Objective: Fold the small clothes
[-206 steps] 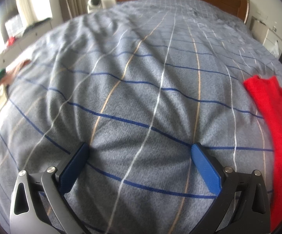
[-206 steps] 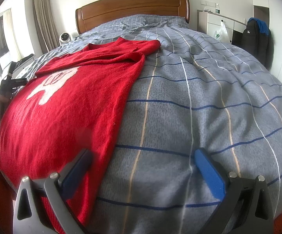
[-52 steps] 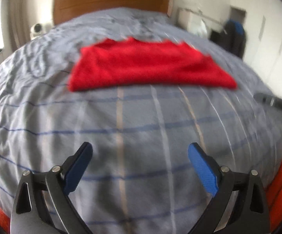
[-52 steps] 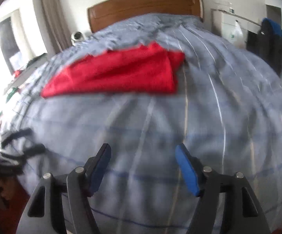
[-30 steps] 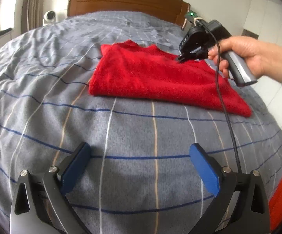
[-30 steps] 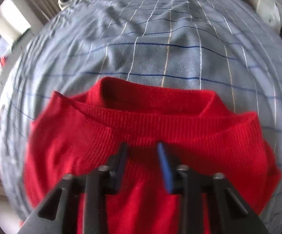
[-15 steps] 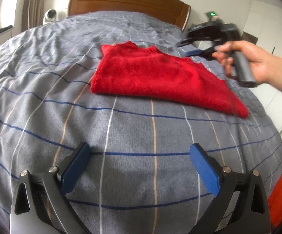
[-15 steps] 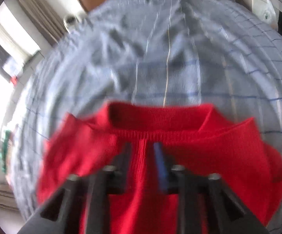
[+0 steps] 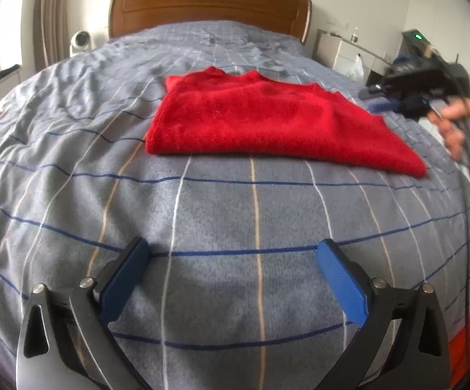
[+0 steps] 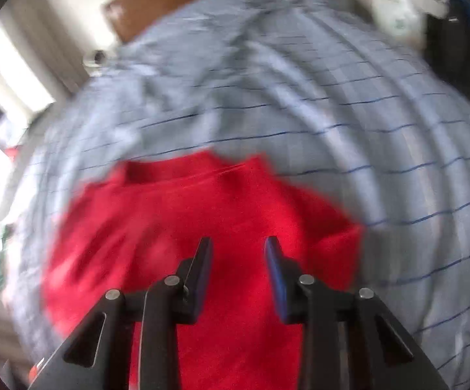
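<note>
Left wrist view: folded red sweater (image 9: 277,120) lies flat on the grey checked bedspread (image 9: 218,221), toward the wooden headboard (image 9: 208,3), collar end farthest from the camera.
Sweater shape: a compact rectangle, near fold edge straight, right corner tapering to a point; looks like a finished or nearly finished fold.
Left gripper (image 9: 235,279): jaws spread wide, nothing between them, only bare bedspread below; well short of the sweater, probably parked so as not to disturb the fold.
Right gripper, seen from the left (image 9: 384,97): off the sweater's right edge, above the bed, held by a hand (image 9: 462,123); blurred, with a cable hanging from it.
Right wrist view: heavy motion blur; right gripper (image 10: 238,260) sits over the red knit, pointing steeply down at it, collar beyond the tips.
Right jaws: a narrow gap that is closing; no cloth visibly pinched between the blue pads (image 10: 275,269), sweater lies beneath them, not lifted.
Reading: right tool appears clear of the garment, since the knit shows no raised pleat or tented fabric.
Surroundings: white fan (image 9: 80,40) by the headboard, white nightstand (image 9: 342,52) to the right.
Risk: soft knit may spring open at the tapered right corner if nudged.
</note>
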